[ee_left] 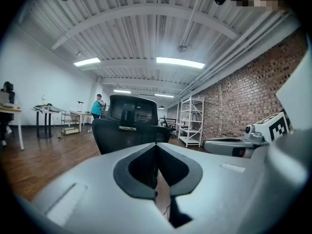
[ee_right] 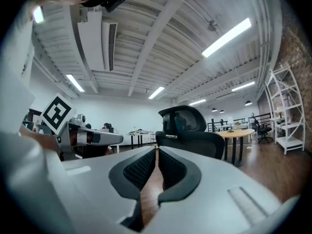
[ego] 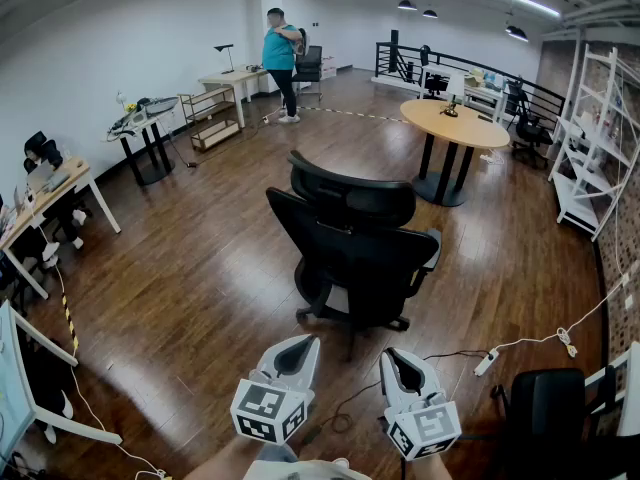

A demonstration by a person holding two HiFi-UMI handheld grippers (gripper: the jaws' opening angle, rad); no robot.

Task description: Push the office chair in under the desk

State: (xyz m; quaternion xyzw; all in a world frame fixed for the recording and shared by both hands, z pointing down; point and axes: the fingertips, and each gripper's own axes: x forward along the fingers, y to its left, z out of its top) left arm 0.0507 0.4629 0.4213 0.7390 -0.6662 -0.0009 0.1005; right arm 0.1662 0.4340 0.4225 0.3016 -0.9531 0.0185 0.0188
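Left tongs point(ego: 304, 341), right tongs point(ego: 393, 354) pinched shut, empty, side by side short of black mesh office chair point(ego: 355, 253) backrest; closed tips likely suit pushing toward round wooden bench point(ego: 455, 124).

Dark wood floor point(ego: 200, 258) runs through the open room, glossy under strip lights point(ego: 520, 1) on a ribbed white ceiling point(ee_left: 146, 28). A white wall point(ego: 90, 48) on the left has 3 worktops point(ego: 232, 78) along it. On the right is a brick wall point(ee_left: 243, 96), with a white shelf point(ego: 590, 158) by it. A round worktop point(ego: 455, 123) stands before a black railing point(ego: 470, 68). 1 person point(ego: 280, 53) in teal stands far back. A white cable point(ego: 560, 338) trails over the floor.
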